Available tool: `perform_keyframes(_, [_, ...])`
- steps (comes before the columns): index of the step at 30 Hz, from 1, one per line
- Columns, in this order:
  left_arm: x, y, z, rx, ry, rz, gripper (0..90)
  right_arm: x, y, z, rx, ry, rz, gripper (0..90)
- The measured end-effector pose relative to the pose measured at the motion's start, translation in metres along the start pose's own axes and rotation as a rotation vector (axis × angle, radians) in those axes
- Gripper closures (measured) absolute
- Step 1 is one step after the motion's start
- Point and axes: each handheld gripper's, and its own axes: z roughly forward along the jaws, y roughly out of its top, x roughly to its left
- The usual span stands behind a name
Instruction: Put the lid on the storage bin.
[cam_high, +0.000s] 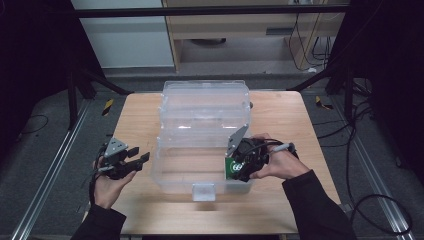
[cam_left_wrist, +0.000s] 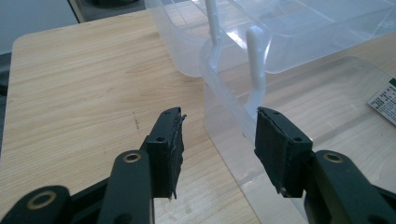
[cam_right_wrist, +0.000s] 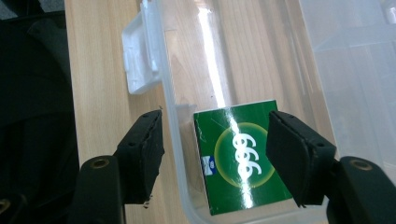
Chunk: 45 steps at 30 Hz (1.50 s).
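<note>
Hands come first in our high view, entering from the bottom edge, each carrying a tool. Our left tool (cam_high: 135, 161) hovers just beside the left wall of the clear plastic box (cam_high: 170, 170), apart from it; in the left gripper view its jaws stand wide with nothing between them, one over the bare worktop (cam_left_wrist: 84, 93) and the other in front of the box's near corner. Our right tool (cam_high: 235, 167) sits at the front right corner of the box. In the right gripper view its jaws straddle the box's front wall, one outside over the worktop and one inside above the green packet (cam_right_wrist: 233, 158); they are parted, and we see no pad pressing on anything. The packet lies flat on the box floor, tucked into that front right corner. A white latch (cam_high: 203, 191) juts from the front wall. Farther back, the box's clear lid (cam_high: 205, 102) stands open behind the tub.
</note>
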Motion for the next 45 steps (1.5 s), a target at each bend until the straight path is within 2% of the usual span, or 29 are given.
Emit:
perform_keyframes(4, [0.003,0.000,-0.002,-0.006,0.008,-0.011,50.7,0.001,0.004,0.006,-0.001,0.024,0.011,37.6])
perform_keyframes(12, [0.006,0.001,-0.002,-0.007,0.014,-0.021,50.6,0.002,0.012,0.022,-0.002,0.069,-0.001,39.6])
perform_keyframes(18, [0.009,0.002,-0.005,-0.014,0.023,-0.026,50.6,0.004,0.016,0.030,0.013,0.069,-0.011,40.7])
perform_keyframes(21, [0.010,0.002,-0.006,-0.016,0.024,-0.030,50.6,0.006,0.016,0.034,0.027,0.085,0.000,41.6])
perform_keyframes(29, [0.010,0.001,-0.008,-0.021,0.024,-0.025,50.6,0.013,0.018,0.047,0.050,0.110,-0.016,44.7])
perform_keyframes(45, [0.012,0.001,-0.009,-0.025,0.028,-0.025,50.6,0.018,0.025,0.069,0.095,0.155,-0.013,59.5])
